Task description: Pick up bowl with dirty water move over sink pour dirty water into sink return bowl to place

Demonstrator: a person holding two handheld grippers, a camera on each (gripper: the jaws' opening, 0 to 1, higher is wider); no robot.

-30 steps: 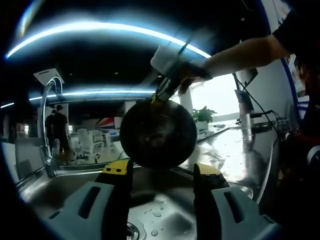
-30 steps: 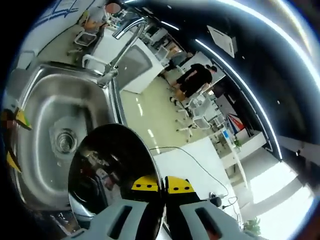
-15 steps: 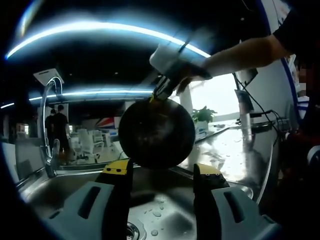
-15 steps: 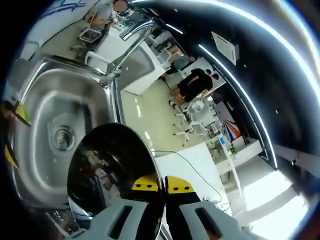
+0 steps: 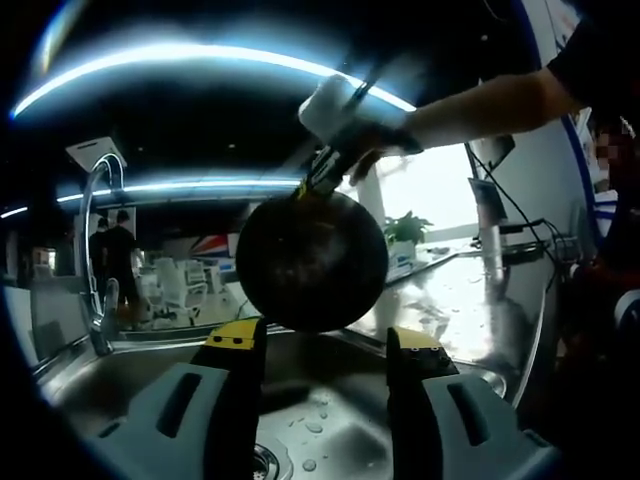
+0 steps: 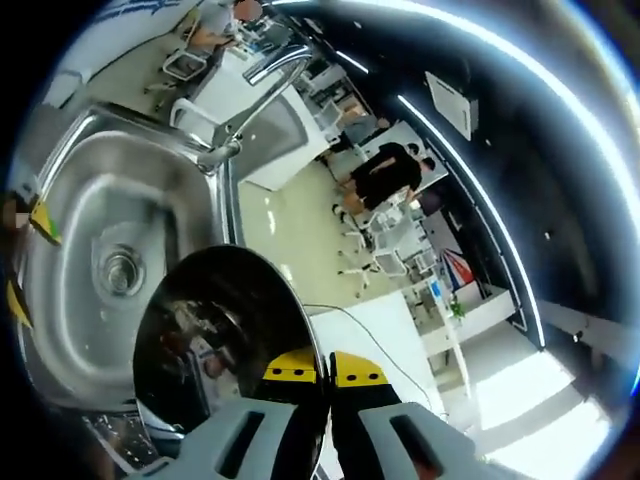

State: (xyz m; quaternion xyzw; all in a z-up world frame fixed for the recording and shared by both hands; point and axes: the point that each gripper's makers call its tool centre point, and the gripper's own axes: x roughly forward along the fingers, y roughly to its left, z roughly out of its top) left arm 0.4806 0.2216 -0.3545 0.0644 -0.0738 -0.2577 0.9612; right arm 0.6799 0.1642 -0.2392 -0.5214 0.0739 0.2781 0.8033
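A round metal bowl (image 5: 312, 262) hangs tipped on its side over the steel sink (image 5: 120, 375), its dark underside facing the left gripper view. My right gripper (image 5: 318, 180) grips the bowl's top rim there. In the right gripper view the shiny inside of the bowl (image 6: 220, 330) faces me, and my right gripper (image 6: 326, 368) is shut on its rim, above the sink (image 6: 85, 215) and its drain (image 6: 118, 272). My left gripper (image 5: 325, 345) stands open below the bowl, over the sink, with nothing between its fingers.
A tall curved faucet (image 5: 97, 240) rises at the sink's back edge, also the faucet (image 6: 255, 85) in the right gripper view. Water drops lie by the drain (image 5: 262, 462). A wet steel counter (image 5: 470, 300) runs to the right. A person (image 6: 385, 170) stands far off.
The bowl and right gripper have shifted slightly up and left in the left gripper view. The right gripper view has rolled a little over the sink. The left gripper has not moved.
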